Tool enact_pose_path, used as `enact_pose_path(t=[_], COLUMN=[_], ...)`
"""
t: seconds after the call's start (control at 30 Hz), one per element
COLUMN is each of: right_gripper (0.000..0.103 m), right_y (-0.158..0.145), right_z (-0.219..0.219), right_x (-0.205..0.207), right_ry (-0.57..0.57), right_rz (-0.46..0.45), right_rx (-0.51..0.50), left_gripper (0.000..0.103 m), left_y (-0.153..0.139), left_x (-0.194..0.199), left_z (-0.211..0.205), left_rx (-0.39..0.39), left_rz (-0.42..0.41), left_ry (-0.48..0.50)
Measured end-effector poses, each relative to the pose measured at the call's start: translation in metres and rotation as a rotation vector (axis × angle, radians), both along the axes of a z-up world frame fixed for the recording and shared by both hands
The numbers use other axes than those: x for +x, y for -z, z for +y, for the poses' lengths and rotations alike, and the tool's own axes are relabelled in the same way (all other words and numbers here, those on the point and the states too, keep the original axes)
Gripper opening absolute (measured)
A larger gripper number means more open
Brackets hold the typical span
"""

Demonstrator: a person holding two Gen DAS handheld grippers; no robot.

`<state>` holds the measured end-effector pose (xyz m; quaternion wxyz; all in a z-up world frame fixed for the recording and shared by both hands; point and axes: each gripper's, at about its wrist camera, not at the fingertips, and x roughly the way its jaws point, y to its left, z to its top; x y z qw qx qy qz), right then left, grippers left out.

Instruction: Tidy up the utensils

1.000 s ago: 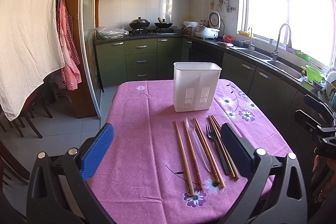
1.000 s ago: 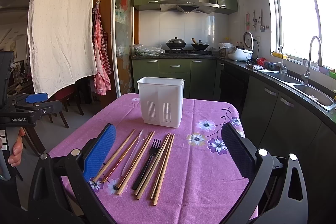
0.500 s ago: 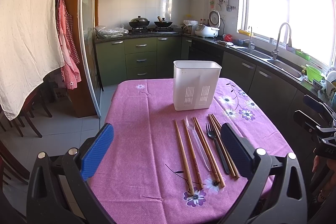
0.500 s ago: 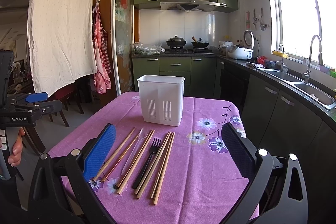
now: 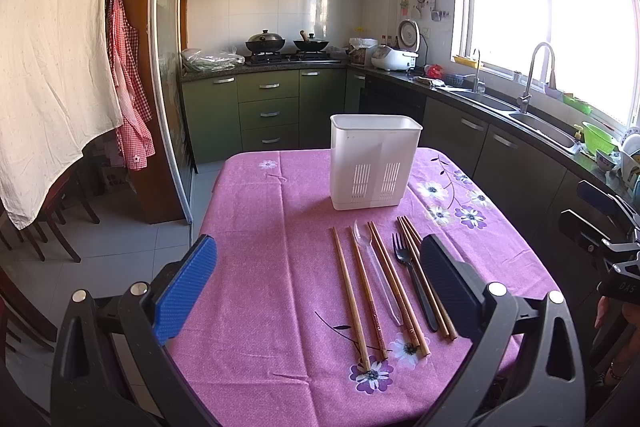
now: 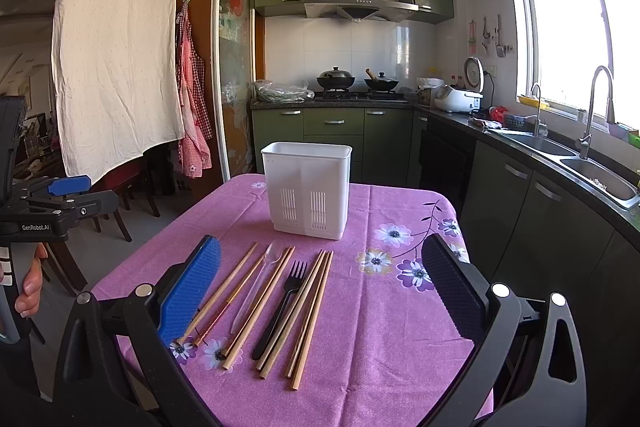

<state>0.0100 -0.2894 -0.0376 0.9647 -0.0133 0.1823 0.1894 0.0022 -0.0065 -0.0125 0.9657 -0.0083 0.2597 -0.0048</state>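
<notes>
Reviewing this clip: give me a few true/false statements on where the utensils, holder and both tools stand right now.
1. The white utensil holder stands upright on the table. True.
2. The black fork already sits inside the holder. False: it lies on the cloth among the chopsticks.
3. The left tool is open and holds nothing. True.
4. The right tool is shut on a chopstick. False: it is open and empty.
5. The clear spoon lies between chopsticks. True.
</notes>
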Motion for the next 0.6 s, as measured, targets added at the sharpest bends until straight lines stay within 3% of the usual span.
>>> enact_pose_path(t=[0.33, 0.47, 0.6], right_gripper=[0.099, 0.099, 0.099], right_y=[0.000, 0.008, 0.023], right_z=[-0.001, -0.005, -0.017], right_x=[0.006, 0.029, 0.071], right_ry=[0.004, 0.030, 0.018], right_rz=[0.027, 0.122, 0.263], right_rx=[-0.013, -0.044, -0.027], left_gripper=[0.097, 0.097, 0.097], left_y=[0.007, 0.016, 0.035], left_x=[0.003, 0.020, 0.055], left_z=[0.000, -0.004, -0.011], left_rx=[0.004, 0.022, 0.036], left_rz=[0.010, 0.058, 0.168], left_ry=[0.001, 0.007, 0.021])
